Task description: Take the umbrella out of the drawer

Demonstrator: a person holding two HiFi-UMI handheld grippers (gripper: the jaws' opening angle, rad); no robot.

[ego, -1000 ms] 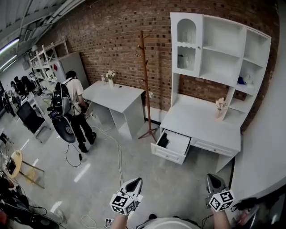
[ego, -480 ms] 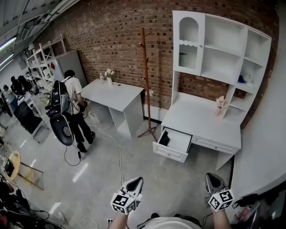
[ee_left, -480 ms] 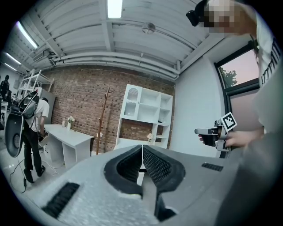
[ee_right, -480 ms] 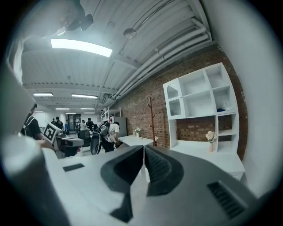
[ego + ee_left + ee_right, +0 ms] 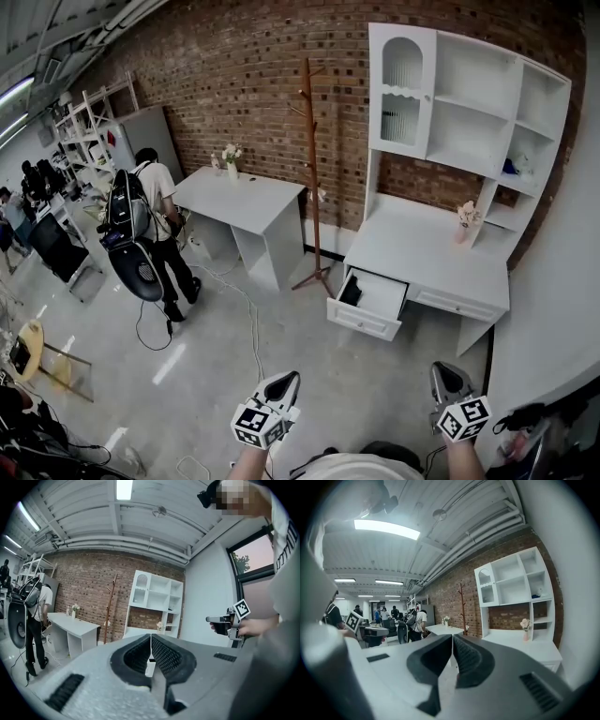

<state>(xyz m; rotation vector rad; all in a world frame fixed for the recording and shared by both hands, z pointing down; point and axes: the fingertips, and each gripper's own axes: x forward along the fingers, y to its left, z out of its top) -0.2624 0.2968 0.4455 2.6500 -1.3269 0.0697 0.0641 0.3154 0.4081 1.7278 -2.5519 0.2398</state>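
Observation:
Far ahead in the head view, a white desk (image 5: 422, 258) under a shelf unit has its left drawer (image 5: 362, 319) pulled open. A dark object, seemingly the umbrella (image 5: 352, 291), lies at the drawer's left end. My left gripper (image 5: 287, 378) and right gripper (image 5: 448, 369) hang low at the bottom edge, well short of the desk, both pointing toward it. In the left gripper view the jaws (image 5: 150, 637) meet with nothing between them. The right gripper view shows its jaws (image 5: 453, 637) closed and empty too.
A wooden coat rack (image 5: 311, 187) stands left of the desk, with a second white desk (image 5: 244, 202) beyond it. A person with a backpack (image 5: 150, 225) stands at the left. A cable (image 5: 251, 328) trails across the concrete floor. A flower vase (image 5: 464, 223) sits on the desktop.
The desk and open drawer have slid slightly right in the head view as I drift toward them. Both grippers keep their place in the picture and stay shut.

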